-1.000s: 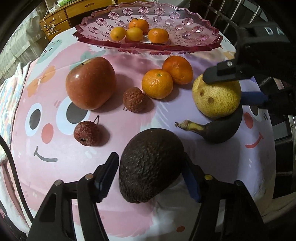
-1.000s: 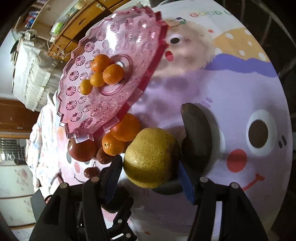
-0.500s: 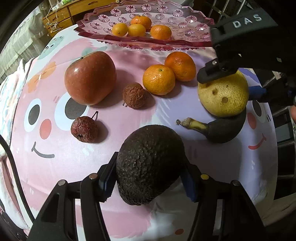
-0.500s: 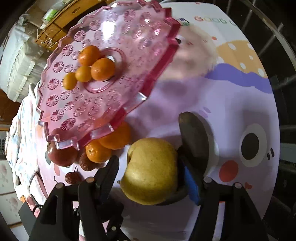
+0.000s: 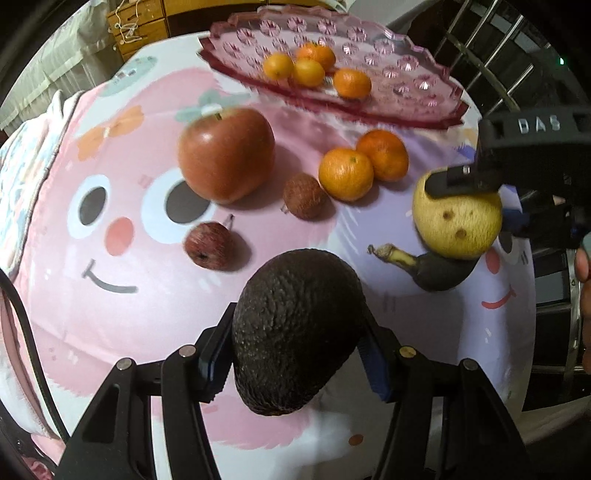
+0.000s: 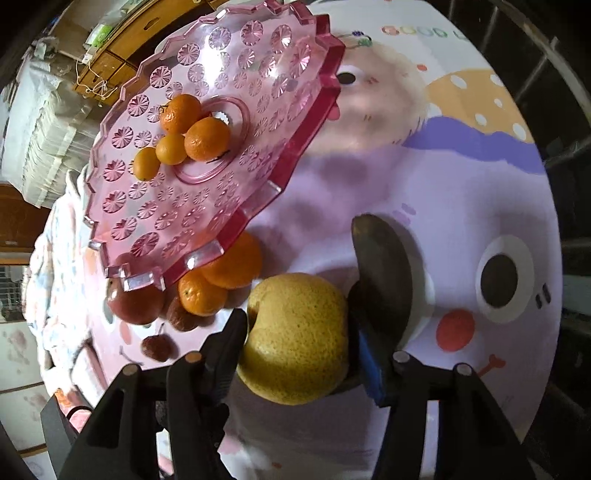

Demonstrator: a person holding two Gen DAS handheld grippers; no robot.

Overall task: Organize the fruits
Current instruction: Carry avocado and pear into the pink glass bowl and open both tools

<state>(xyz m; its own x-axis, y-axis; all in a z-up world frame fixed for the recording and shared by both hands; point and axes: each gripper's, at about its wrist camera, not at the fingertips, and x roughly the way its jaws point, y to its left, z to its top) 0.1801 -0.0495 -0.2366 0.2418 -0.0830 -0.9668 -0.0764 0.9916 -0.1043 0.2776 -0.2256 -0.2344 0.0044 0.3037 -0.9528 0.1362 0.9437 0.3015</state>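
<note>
My left gripper (image 5: 295,354) is shut on a dark avocado (image 5: 295,332) and holds it above the table's near side. My right gripper (image 6: 299,350) is shut on a yellow pear (image 6: 295,339), lifted above a blackened banana (image 6: 384,273); the pear (image 5: 458,225) and banana (image 5: 432,269) also show in the left wrist view. A pink glass plate (image 5: 406,66) at the far edge holds several small oranges (image 5: 314,70); it also shows in the right wrist view (image 6: 207,206).
On the cartoon tablecloth (image 5: 122,302) lie a red apple (image 5: 227,155), two oranges (image 5: 364,162), a lychee (image 5: 304,195) and a small shrivelled red fruit (image 5: 210,245). A metal railing (image 5: 554,295) stands to the right. A wooden drawer unit (image 5: 144,22) is beyond the table.
My left gripper closed on the avocado and raised it. My right gripper lifted the pear off the table, up from the banana.
</note>
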